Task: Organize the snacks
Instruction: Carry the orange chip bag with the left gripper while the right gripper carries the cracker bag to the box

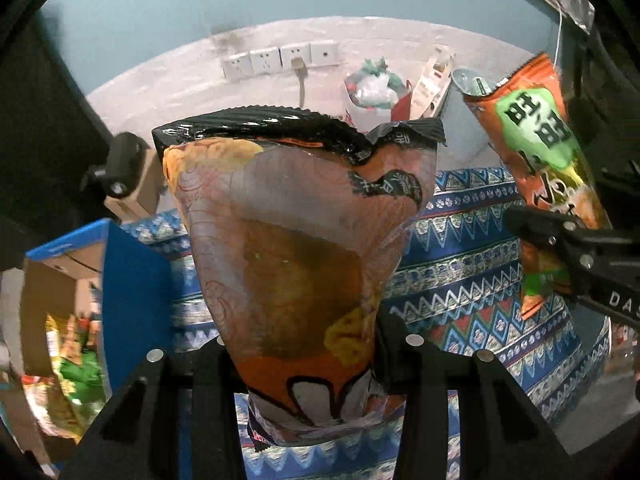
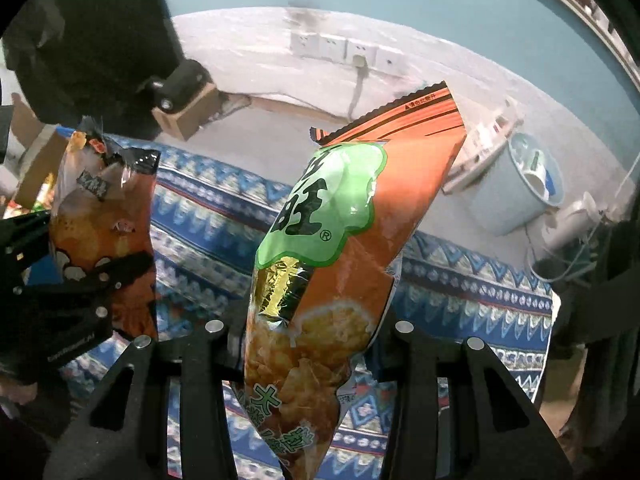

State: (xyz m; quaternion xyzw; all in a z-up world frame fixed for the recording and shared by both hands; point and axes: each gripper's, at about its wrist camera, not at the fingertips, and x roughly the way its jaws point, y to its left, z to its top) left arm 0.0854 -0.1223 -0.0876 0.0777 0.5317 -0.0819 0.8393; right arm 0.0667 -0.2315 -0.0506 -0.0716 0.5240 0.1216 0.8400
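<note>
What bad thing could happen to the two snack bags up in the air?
1. The left claw pinches only the bottom of the black-topped bag, so the puffy bag might slip out and drop.
2. The right claw grips the orange bag low down too, and it leans, so it could tip out.
3. The bags hang close together and might bump.

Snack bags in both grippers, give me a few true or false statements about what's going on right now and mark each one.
1. The left gripper is shut on the black-topped snack bag. True.
2. The right gripper is open with nothing in it. False: it is shut on the orange snack bag with the green label.
3. Both bags lie flat on the patterned cloth. False: both are held up above it.
4. A row of wall sockets is behind. True.
</note>
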